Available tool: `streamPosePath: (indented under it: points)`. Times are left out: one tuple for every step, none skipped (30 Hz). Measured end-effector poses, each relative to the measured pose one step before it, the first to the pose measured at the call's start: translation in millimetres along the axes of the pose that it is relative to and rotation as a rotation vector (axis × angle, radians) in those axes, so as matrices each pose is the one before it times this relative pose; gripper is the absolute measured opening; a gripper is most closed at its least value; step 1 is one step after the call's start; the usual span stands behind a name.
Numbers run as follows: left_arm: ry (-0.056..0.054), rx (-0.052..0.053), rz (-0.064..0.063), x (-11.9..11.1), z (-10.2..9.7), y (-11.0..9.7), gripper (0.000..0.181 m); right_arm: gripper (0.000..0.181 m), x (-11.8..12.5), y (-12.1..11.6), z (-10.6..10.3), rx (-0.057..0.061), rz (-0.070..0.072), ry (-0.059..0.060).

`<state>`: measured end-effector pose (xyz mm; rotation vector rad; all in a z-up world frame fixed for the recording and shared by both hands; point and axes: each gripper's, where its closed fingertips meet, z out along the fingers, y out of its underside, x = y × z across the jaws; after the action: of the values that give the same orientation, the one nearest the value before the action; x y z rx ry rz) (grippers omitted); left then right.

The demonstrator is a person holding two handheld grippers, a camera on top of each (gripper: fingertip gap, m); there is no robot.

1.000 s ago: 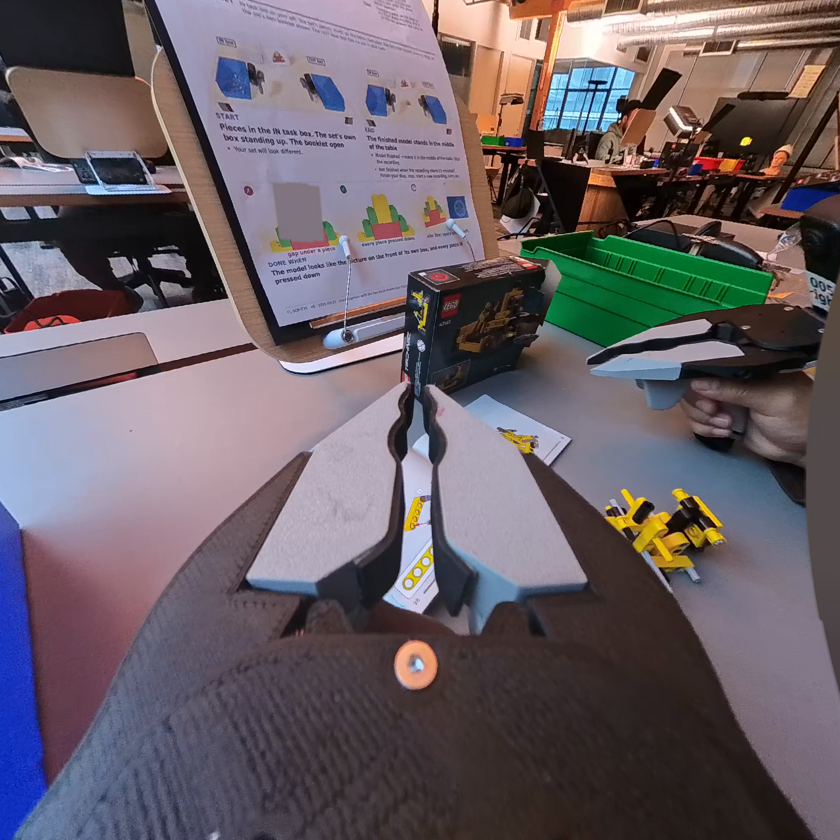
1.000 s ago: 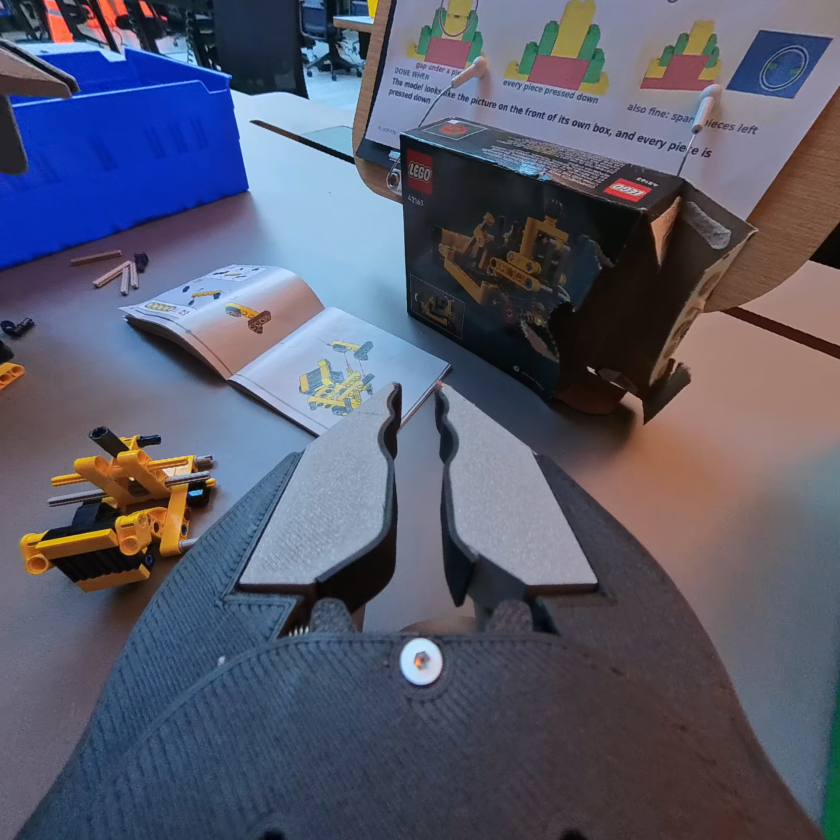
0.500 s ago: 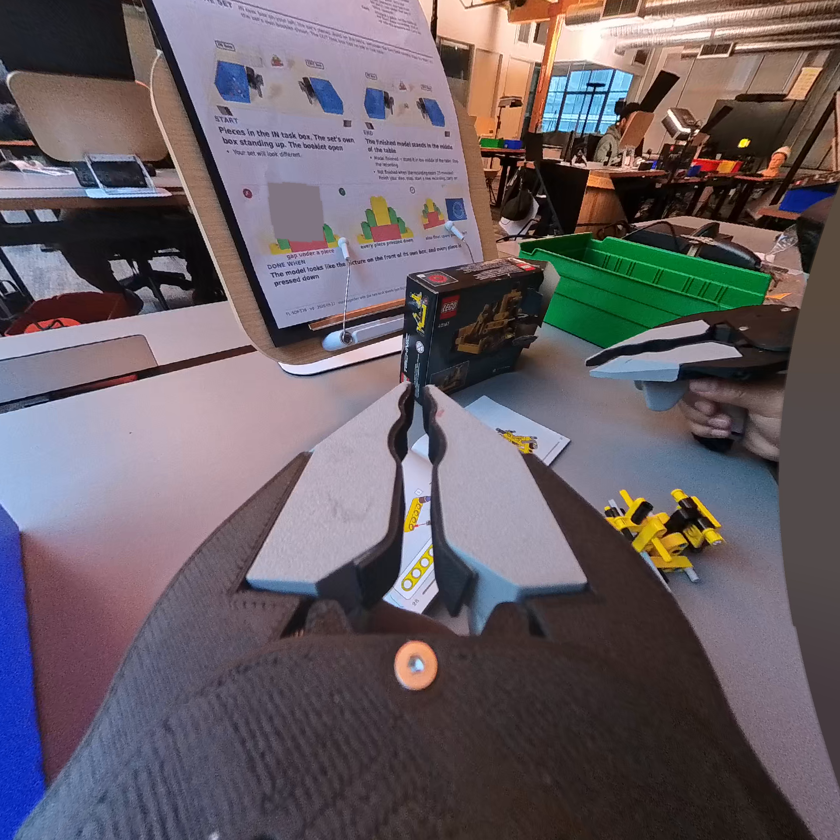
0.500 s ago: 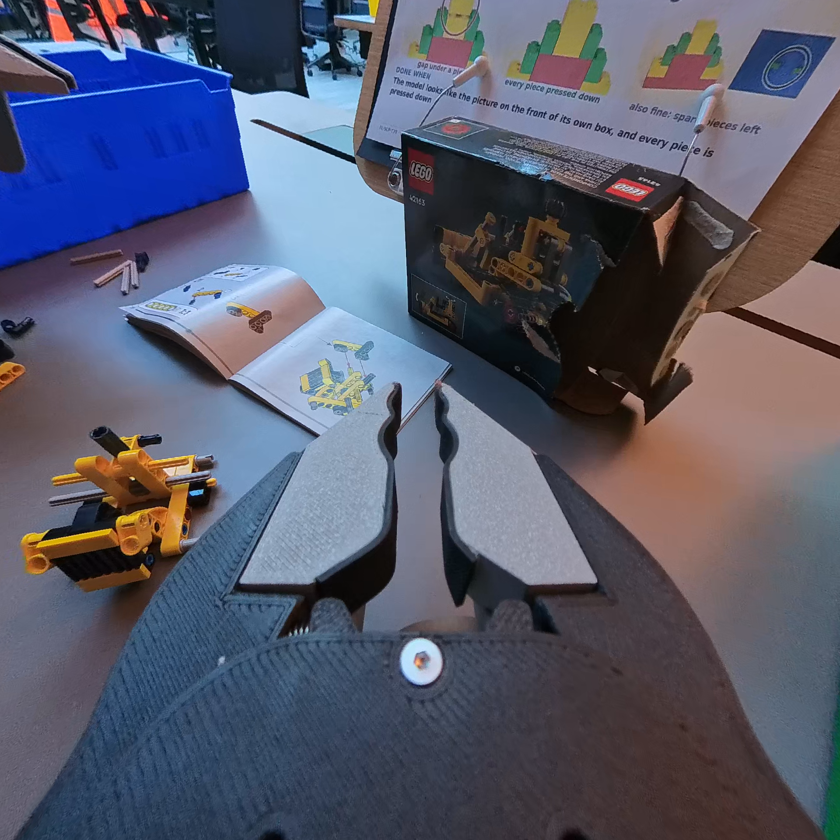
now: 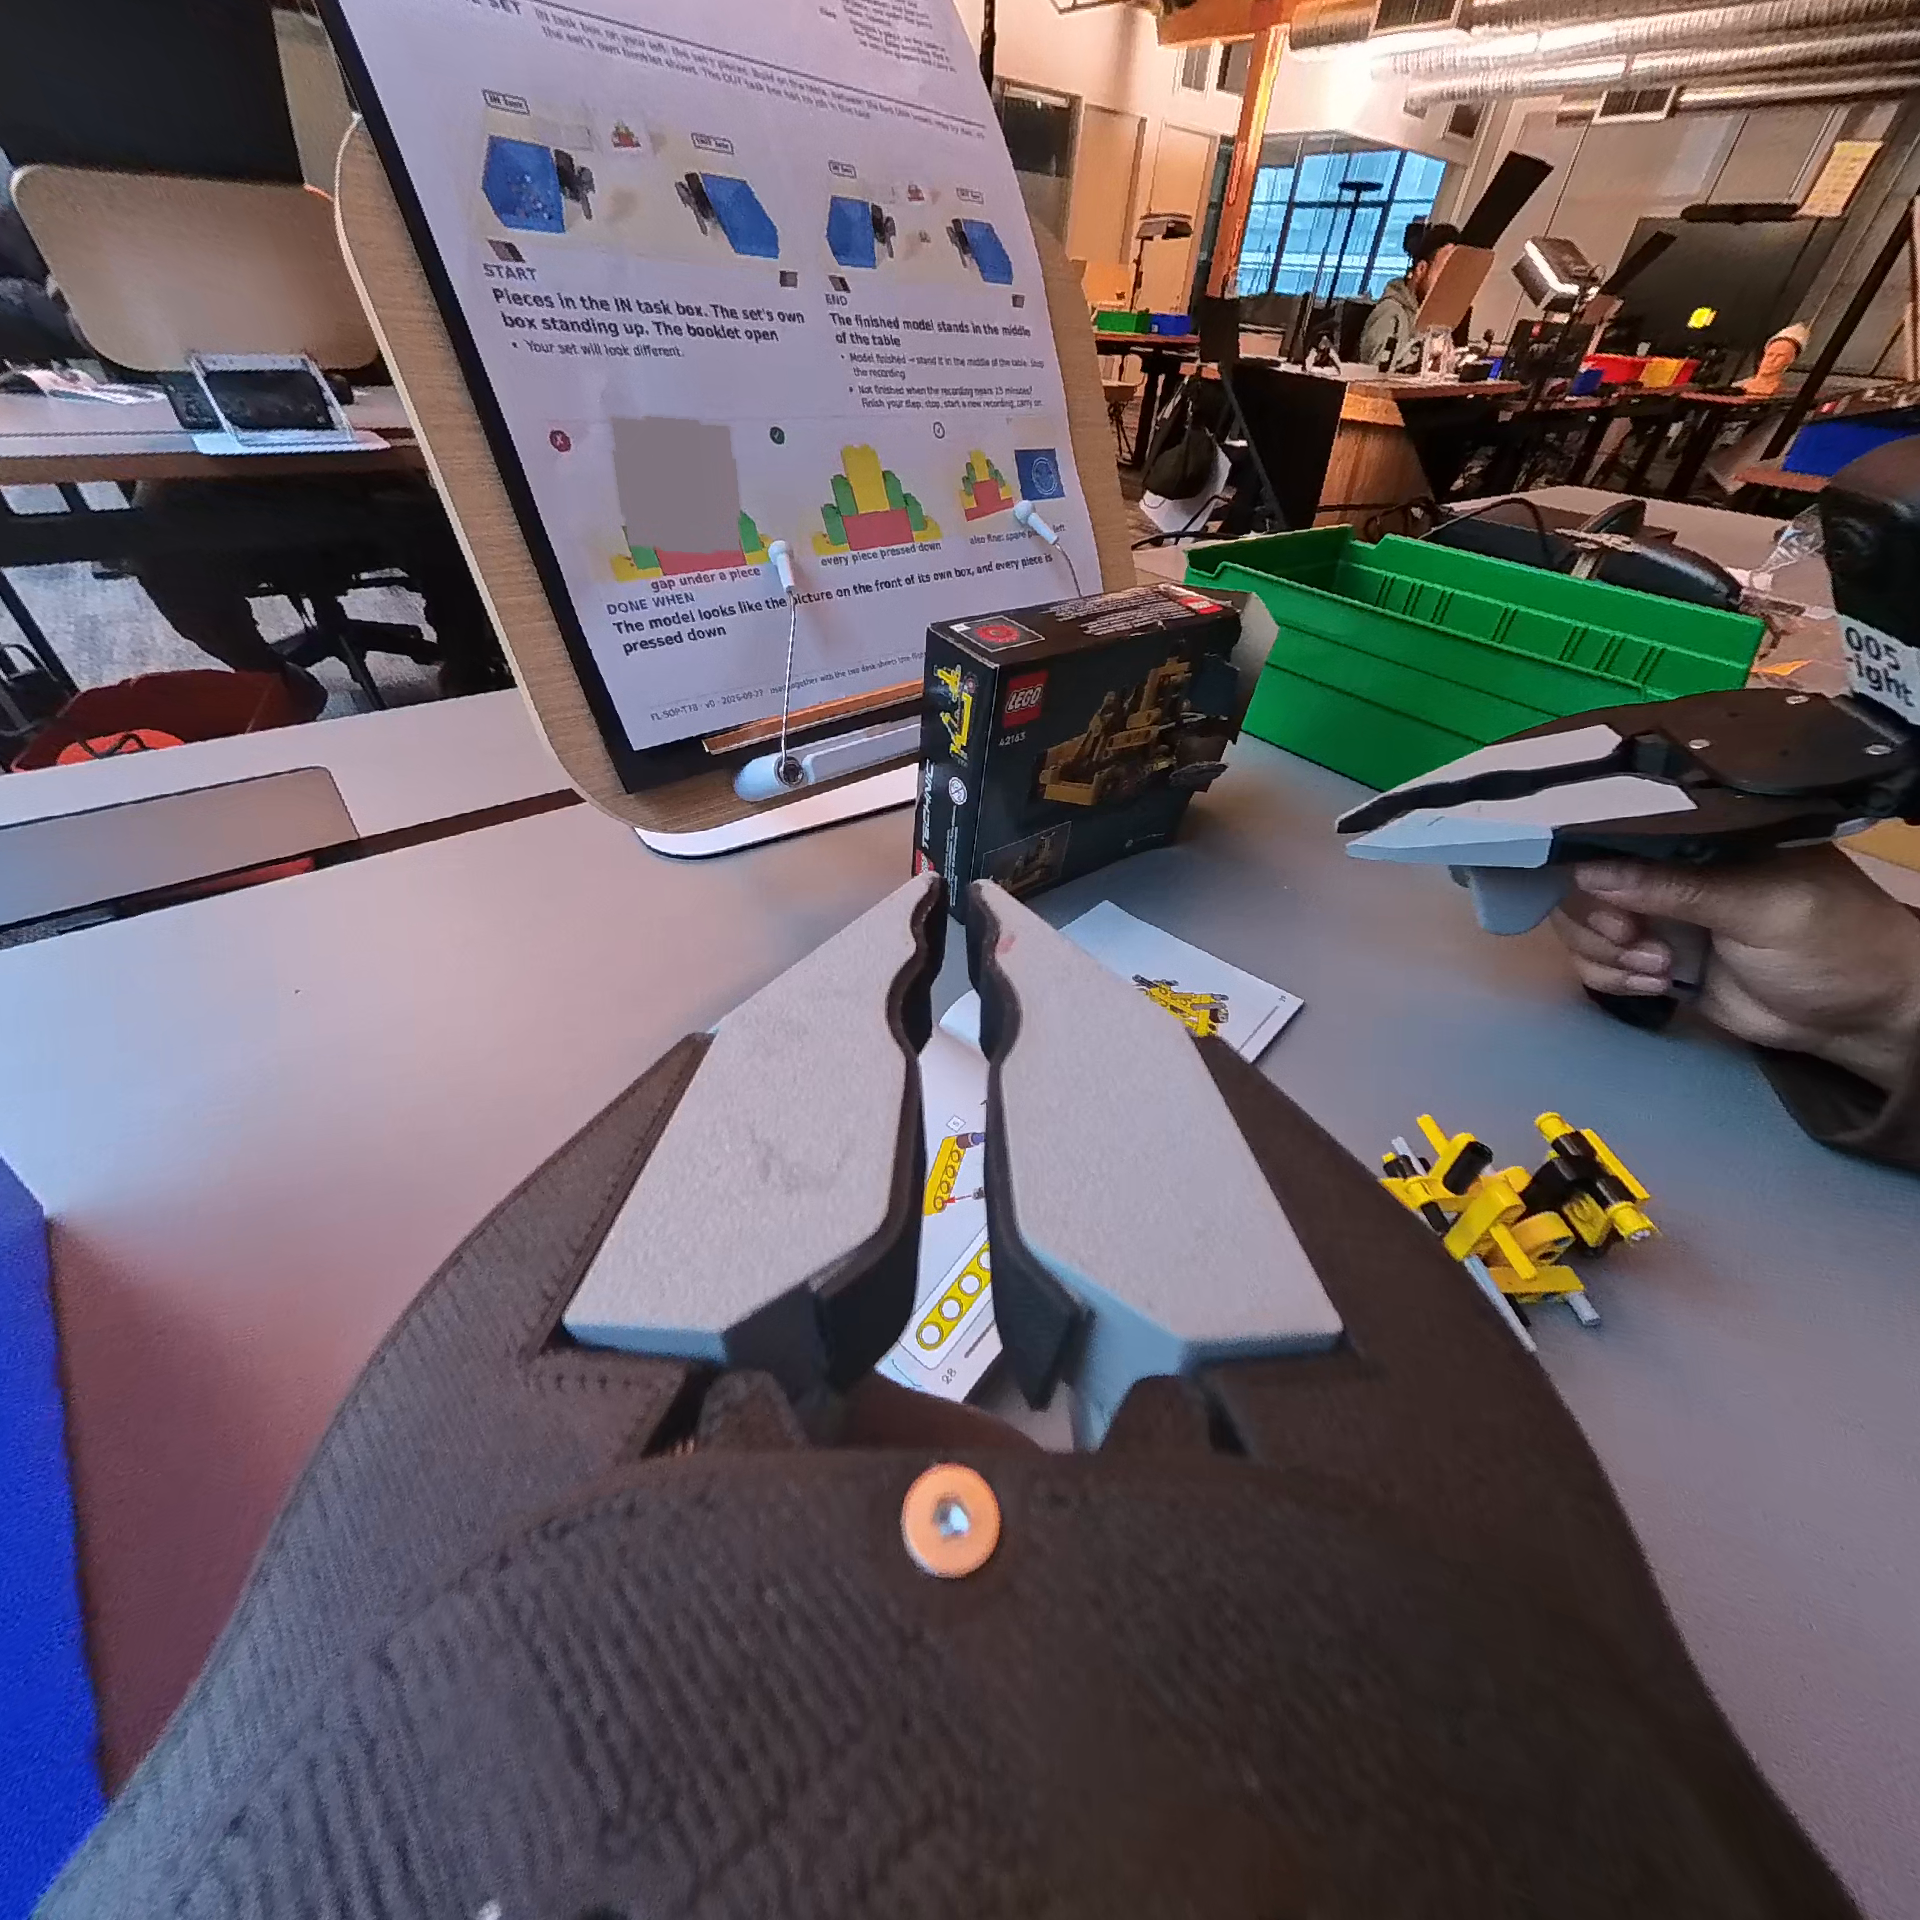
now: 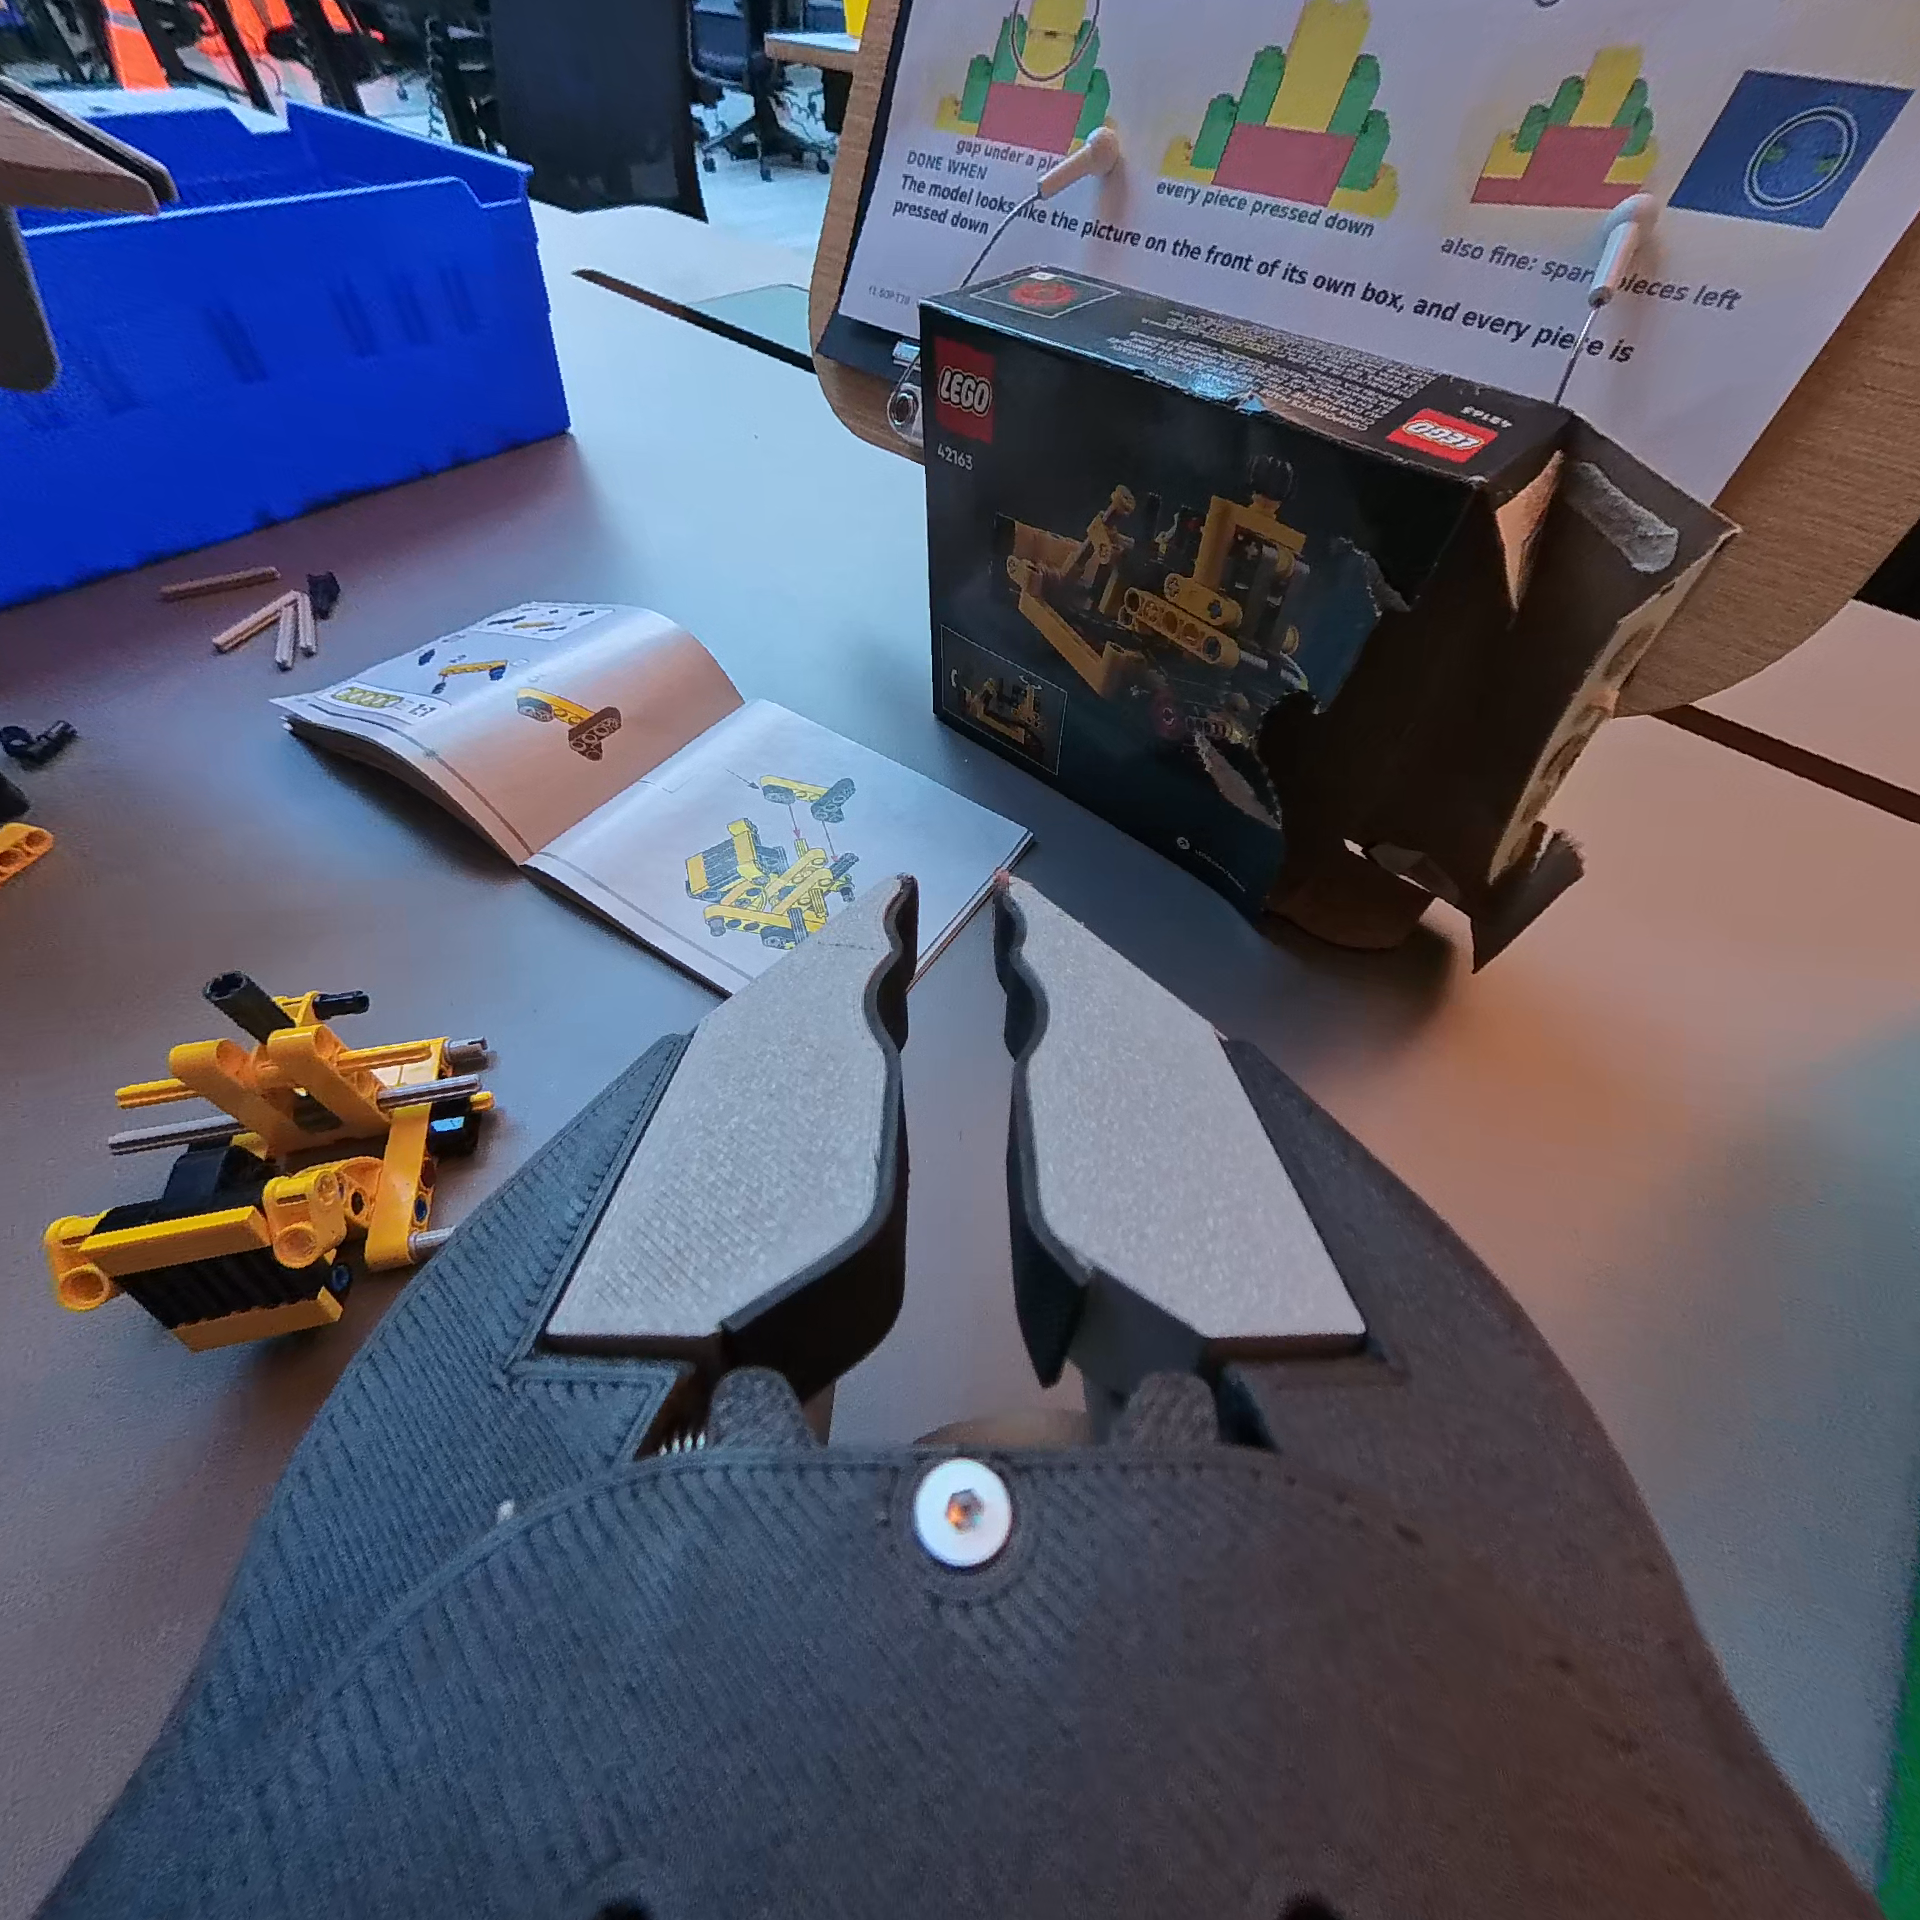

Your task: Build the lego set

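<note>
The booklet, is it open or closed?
Open. The booklet lies flat on the table, two pages spread showing.

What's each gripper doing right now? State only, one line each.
Left gripper: fingers nearly together with a narrow gap, holding nothing.
Right gripper: fingers slightly apart, holding nothing.

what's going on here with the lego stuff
A person is building a lego set with a handheld claw in each hand. Both the left claw and right claw hover empty, slightly open, above the table. The half-built yellow model lies beside the open booklet, with the box standing behind.
</note>
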<state>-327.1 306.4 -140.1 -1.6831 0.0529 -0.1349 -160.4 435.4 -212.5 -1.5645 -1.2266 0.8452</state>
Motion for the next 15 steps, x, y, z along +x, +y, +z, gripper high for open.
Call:
streamPosePath:
  points:
    - [-0.0004, 0.0003, 0.0011, 0.07, 0.05, -0.03, 0.0, 0.011, -0.07, -0.02, -0.01, 0.0002, -0.0003, 0.0001]
    - [-0.0002, 0.0, 0.001, 0.02, -0.1, -0.08, 0.0, 0.011, -0.01, 0.04, 0.06, -0.0005, -0.0005, -0.0001]
    - [0.0001, -0.0001, 0.0014, 0.0, 0.1, 0.01, 0.0, 0.011, 0.19, 0.27, 0.2, -0.001, -0.0011, 0.0006]
    - [-0.0004, -0.0014, 0.0017, -0.11, 0.13, 0.37, 0.001, 0.011, 0.26, 0.23, 0.04, -0.0012, -0.002, 0.0011]
    - [0.0014, -0.0041, 0.0016, 0.19, 0.36, 0.8, 0.001, 0.011, 0.26, 0.22, 0.17, -0.0007, -0.0037, 0.0011]
    - [0.0032, -0.0073, 0.0029, 0.49, 0.67, 1.4, 0.001, 0.011, 0.18, -0.29, -0.13, 0.0018, -0.0068, 0.0011]
    - [-0.0005, -0.0087, 0.004, -0.04, 0.8, 1.66, 0.002, 0.011, 0.43, -0.68, -0.3, 0.0037, -0.0083, 0.0031]
    - [-0.0019, -0.0072, 0.0042, -0.04, 0.85, 1.56, 0.002, 0.012, 0.07, -1.06, -0.57, 0.0048, -0.0081, 0.0022]
    - [0.0003, -0.0059, 0.0031, 0.29, 0.62, 1.3, 0.002, 0.012, -0.49, -1.4, -0.74, 0.0063, -0.0067, -0.0009]
    - [0.0022, -0.0051, 0.0015, 0.8, 0.46, 0.92, 0.002, 0.012, -0.74, -2.09, -1.24, 0.0089, -0.0058, -0.0013]
    - [0.0017, -0.0025, 0.0021, 0.76, 0.11, 0.33, 0.002, 0.012, -0.54, -2.76, -1.41, 0.0128, -0.0079, 0.0012]
    - [-0.0012, 0.0018, 0.0051, 0.31, -0.1, -0.39, 0.002, 0.012, 0.08, -3.14, -1.68, 0.016, -0.0114, 0.0065]
    - [-0.0047, 0.004, 0.008, -0.31, -0.48, -0.92, 0.002, 0.012, 0.91, -2.75, -1.67, 0.0157, -0.0121, 0.0113]
    - [-0.0072, 0.0032, 0.0098, -0.71, -0.42, -0.74, 0.002, 0.012, 1.37, -2.05, -1.39, 0.0128, -0.0087, 0.0118]
    - [-0.0084, 0.0027, 0.0099, -1.1, -0.38, -0.71, 0.002, 0.012, 1.31, -1.25, -0.98, 0.0095, -0.0026, 0.009]
